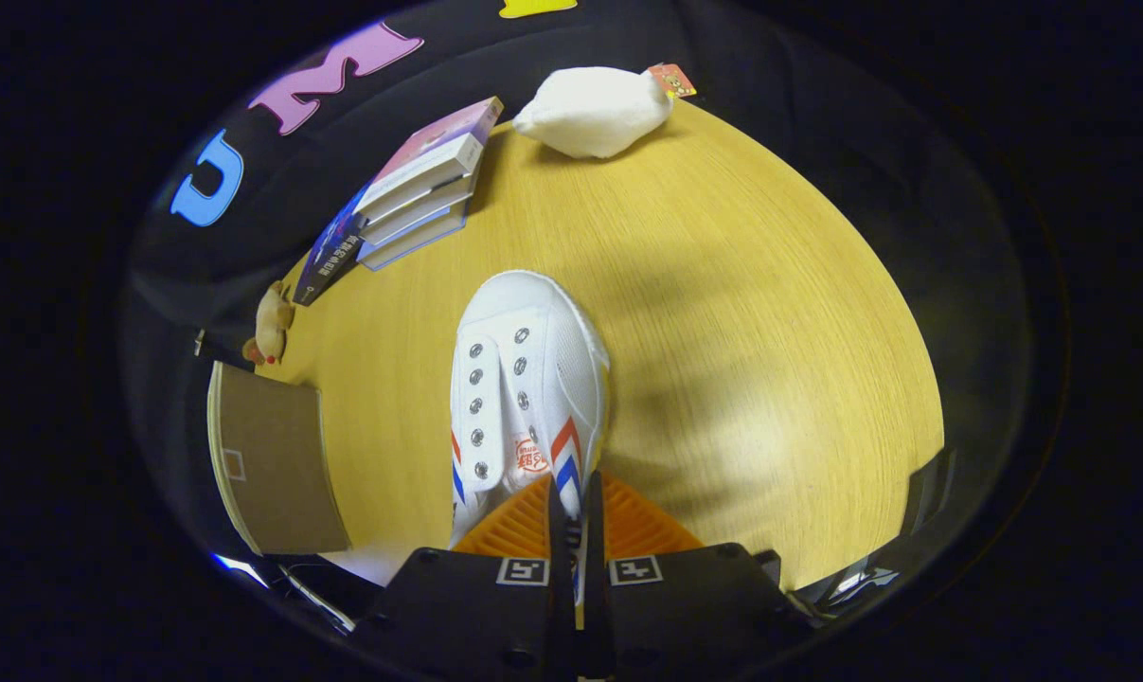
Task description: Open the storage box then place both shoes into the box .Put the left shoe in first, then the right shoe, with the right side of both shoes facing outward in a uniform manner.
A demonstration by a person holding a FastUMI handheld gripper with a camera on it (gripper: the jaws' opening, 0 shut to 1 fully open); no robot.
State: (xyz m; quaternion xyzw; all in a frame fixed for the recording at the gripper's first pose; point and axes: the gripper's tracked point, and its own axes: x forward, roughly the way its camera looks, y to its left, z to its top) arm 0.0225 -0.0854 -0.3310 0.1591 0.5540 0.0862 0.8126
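Observation:
A white canvas shoe [524, 379] with red and blue side stripes and no laces points away from me, toe toward the far side of the yellow wooden table [741, 313]. My gripper [571, 502] is shut on the shoe's right side wall near the heel opening, one finger inside and one outside, and holds it just above or on the table. The brown cardboard lid or flap of the storage box [273, 464] stands open to the left of the shoe, near the table's front left edge.
A stack of books [415, 189] lies at the far left of the table. A white plush bundle [595, 112] with a tag rests at the far edge. A small tan plush toy [270, 322] sits left, beyond the box.

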